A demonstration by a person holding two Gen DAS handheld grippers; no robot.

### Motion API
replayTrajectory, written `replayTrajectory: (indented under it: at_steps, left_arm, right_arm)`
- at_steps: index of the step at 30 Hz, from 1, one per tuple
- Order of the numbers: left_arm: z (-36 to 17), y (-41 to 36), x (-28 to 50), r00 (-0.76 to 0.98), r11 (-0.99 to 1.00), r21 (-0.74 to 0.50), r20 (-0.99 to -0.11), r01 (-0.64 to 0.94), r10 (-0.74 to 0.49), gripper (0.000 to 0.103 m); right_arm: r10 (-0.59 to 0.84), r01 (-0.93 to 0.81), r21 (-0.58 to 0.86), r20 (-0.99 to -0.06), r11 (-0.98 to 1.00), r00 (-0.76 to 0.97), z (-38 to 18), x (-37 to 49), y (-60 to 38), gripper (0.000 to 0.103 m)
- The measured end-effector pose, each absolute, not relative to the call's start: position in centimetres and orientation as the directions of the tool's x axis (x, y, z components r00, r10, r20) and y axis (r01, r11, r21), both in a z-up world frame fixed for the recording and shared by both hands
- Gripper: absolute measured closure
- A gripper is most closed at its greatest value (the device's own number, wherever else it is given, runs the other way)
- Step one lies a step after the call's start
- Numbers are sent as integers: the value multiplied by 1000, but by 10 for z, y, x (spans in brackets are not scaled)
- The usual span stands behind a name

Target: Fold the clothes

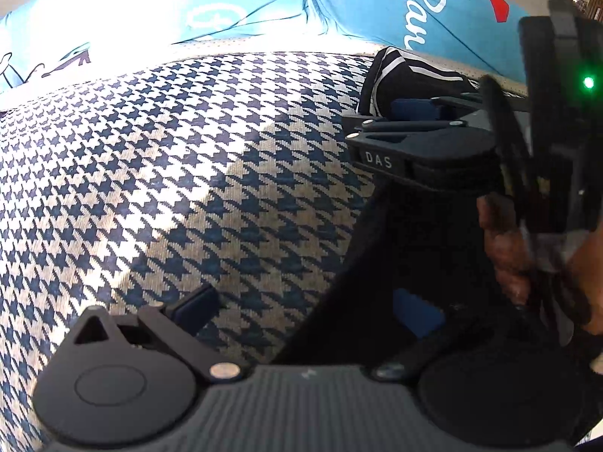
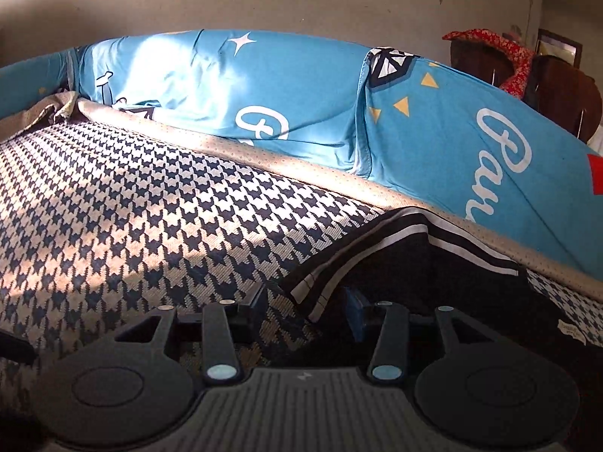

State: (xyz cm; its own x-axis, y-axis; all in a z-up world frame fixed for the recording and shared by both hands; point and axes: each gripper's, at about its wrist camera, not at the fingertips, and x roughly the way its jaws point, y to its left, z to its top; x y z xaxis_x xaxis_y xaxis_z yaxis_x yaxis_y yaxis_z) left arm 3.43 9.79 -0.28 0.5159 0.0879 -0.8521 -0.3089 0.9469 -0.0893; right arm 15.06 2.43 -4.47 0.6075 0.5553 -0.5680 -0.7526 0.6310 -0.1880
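Item: black garment (image 2: 407, 263) with white stripes along its hem, lying on the houndstooth cover (image 2: 150, 196), near the blue sheet (image 2: 286, 86) at the far edge. The garment is bunched, one striped edge turned over.

Left gripper (image 1: 305, 309): your fingers are spread wide. The left pad (image 1: 196, 307) rests over bare houndstooth; the right pad (image 1: 414, 316) sits against dark cloth. Nothing is pinched between them.

Right gripper (image 2: 305, 312): fingers parted, with the striped hem corner lying between them, draped over the blue right pad (image 2: 356, 314). You are not clamping it. In the left wrist view this gripper (image 1: 407, 120) shows level with the surface, nose at the garment edge, your hand (image 1: 505, 241) on its handle.

Step in hand, as judged: taking hold of the garment to start a fold; neither side has a grip yet.

Next move calls for: closing your right fingers on the striped corner, then bringing your left fingers onto a matching edge. Take one layer only if you can; the turned hem could give you two.
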Motion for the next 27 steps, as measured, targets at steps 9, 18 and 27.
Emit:
replayTrajectory:
  at_steps: [9,18,27]
  left_arm:
    - [-2,101,36,517,946,-87,-851,-313,93,0]
    - [-4,89,40,517,952,-58,-849,-300,111,0]
    - [-6,84,48,520,953,-48,-845,-299,121,0]
  right_arm:
    - [544,-675,-119,-499,729,675,-29,168,7,89]
    - [467,-447,154,-432,881,772,5,208,-61,92]
    - [306,-114,351,-558,929,772,-16,242,-116,79]
